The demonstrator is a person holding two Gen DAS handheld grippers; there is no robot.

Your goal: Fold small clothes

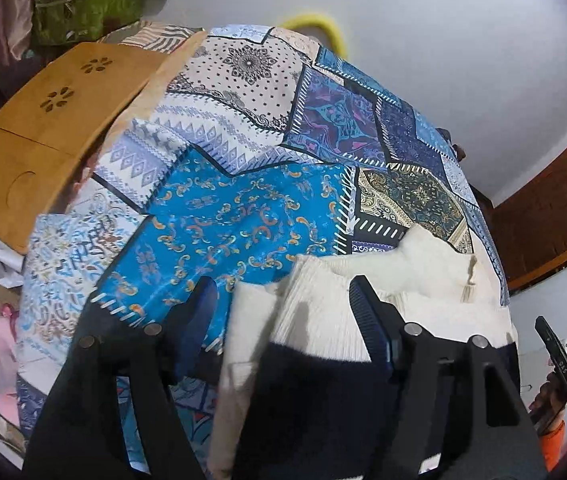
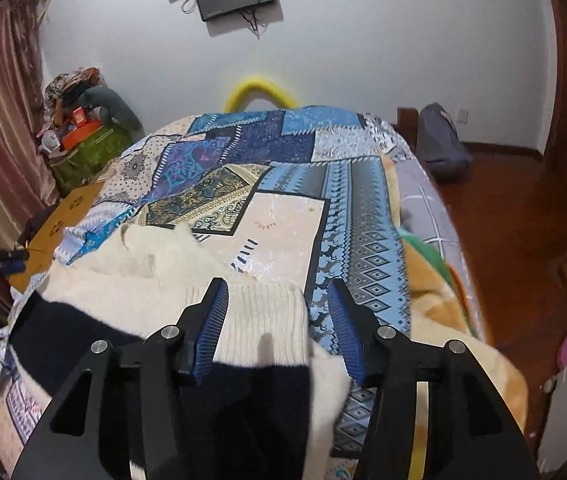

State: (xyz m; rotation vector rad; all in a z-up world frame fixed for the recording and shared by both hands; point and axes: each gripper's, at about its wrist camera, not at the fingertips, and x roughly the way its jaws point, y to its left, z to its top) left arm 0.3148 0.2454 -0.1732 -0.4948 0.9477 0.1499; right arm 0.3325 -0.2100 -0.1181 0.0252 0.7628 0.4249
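While both grippers stand with jaws apart and nothing pinched, the sweater lies loose on the quilt, near its front edge, so the fold depends on cloth that nothing pins. In the left wrist view the left gripper straddles the ribbed cream part beside the dark band, pads clear of the knit; in the right wrist view the right gripper frames the cream corner, with the left pad over the ribbing and the right one over bare quilt. My worry is that a close from here would catch only the top layer, or a pinch of quilt along with it, and a lift would then drag the bedcover or peel the fold open. Soft knit also sags, so a one-sided grasp would likely skew the edges. The fluffy cream part further back looks bunched and could stay lumpy under any next fold. With the garment so close to the bed's near side, a careless tug toward the person might slide it off. The wooden tray sits well apart, so no snag there.
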